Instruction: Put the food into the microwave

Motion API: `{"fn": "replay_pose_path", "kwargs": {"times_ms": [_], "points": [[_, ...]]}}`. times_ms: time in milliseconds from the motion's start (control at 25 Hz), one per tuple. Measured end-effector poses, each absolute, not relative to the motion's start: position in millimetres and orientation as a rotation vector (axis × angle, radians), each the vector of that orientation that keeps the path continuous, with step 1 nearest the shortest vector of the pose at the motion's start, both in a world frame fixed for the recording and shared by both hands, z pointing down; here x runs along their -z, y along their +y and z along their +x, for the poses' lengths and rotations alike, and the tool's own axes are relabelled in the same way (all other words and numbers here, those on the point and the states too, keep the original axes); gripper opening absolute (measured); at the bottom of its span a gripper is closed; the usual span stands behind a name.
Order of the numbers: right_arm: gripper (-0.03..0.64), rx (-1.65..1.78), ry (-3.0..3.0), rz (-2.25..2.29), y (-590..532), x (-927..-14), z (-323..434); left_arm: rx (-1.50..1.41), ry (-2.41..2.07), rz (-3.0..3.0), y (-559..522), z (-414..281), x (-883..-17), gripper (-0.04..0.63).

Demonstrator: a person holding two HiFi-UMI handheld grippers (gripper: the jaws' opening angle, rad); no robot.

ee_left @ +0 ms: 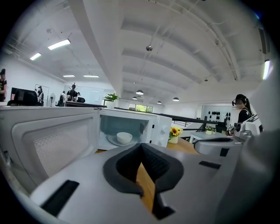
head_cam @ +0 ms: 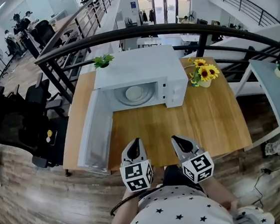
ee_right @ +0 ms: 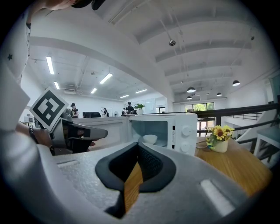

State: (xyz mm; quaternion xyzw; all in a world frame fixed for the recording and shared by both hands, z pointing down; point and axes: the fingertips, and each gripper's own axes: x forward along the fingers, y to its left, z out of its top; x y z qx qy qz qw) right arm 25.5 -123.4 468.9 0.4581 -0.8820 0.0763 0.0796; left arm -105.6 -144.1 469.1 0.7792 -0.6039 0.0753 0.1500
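A white microwave stands at the back of the wooden table, its door swung wide open to the left. Inside it, a white bowl sits on the glass turntable; the bowl also shows in the left gripper view, and the bowl in the right gripper view. My left gripper and right gripper hover side by side over the table's near edge, pointing at the microwave. Both are shut, tips touching, with nothing between them, as the left gripper and right gripper show in their own views.
A vase of sunflowers stands right of the microwave, and a small green plant sits on its top left corner. A black railing runs behind the table. Black office chairs stand left; a white table is right.
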Motion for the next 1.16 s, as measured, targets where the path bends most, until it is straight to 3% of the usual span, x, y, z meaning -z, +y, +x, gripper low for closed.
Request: {"fn": "replay_pose_path", "kwargs": {"times_ms": [1160], "points": [[0.005,-0.194,-2.649,1.372,-125.7,-461.0,23.4,-0.229,-1.719,2.254,-144.5,-100.4,-468.9,0.003]]}}
